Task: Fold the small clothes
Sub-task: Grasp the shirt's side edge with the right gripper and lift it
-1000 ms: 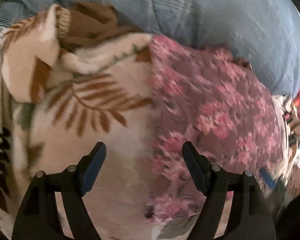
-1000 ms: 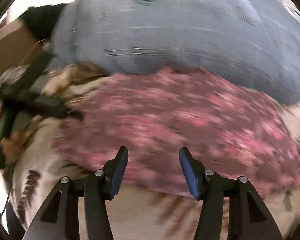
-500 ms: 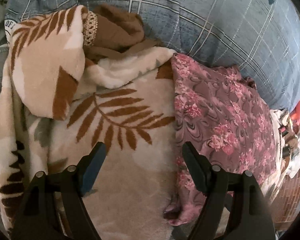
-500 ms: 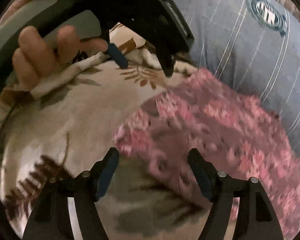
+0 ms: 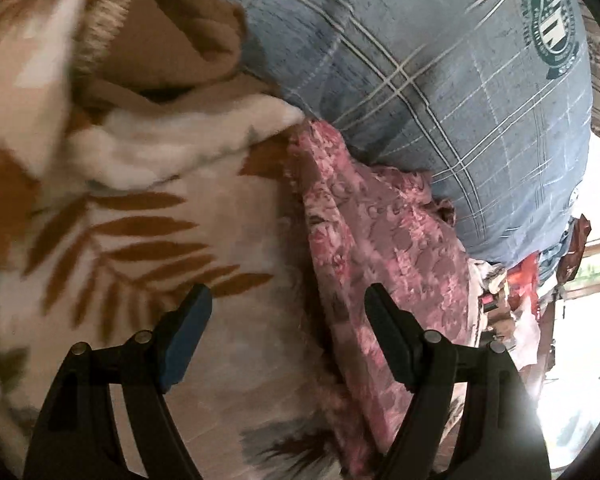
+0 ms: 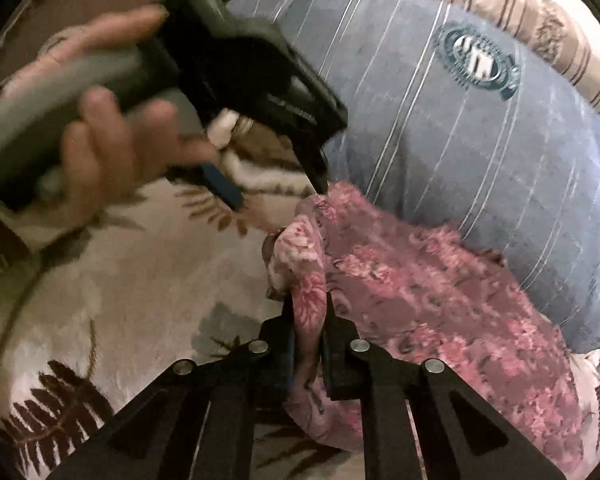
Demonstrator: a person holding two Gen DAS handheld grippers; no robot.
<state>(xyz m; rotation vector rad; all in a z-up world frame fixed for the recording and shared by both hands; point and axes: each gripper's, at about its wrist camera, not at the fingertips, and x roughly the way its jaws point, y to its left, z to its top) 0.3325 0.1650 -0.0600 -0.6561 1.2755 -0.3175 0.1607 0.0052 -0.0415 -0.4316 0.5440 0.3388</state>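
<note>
Right tongs [image 6: 308, 320] now clamp pink cloth [image 6: 420, 300] — edge hidden | left tongs [image 5: 286, 320] agape

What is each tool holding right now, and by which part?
The right tool is shut on the pink floral garment, pinching its near left edge. The left tool is open and holds nothing.

Open leaf-print blanket [image 5: 148, 240] left of pink floral cloth [image 5: 380, 240], wide enough for left gripper [image 5: 288, 304] with jaws spread. Blocked along far edge by blue plaid pillow [image 5: 460, 100], touching cloth. Blocked at far left corner by bunched brown garment [image 5: 168, 40].
</note>
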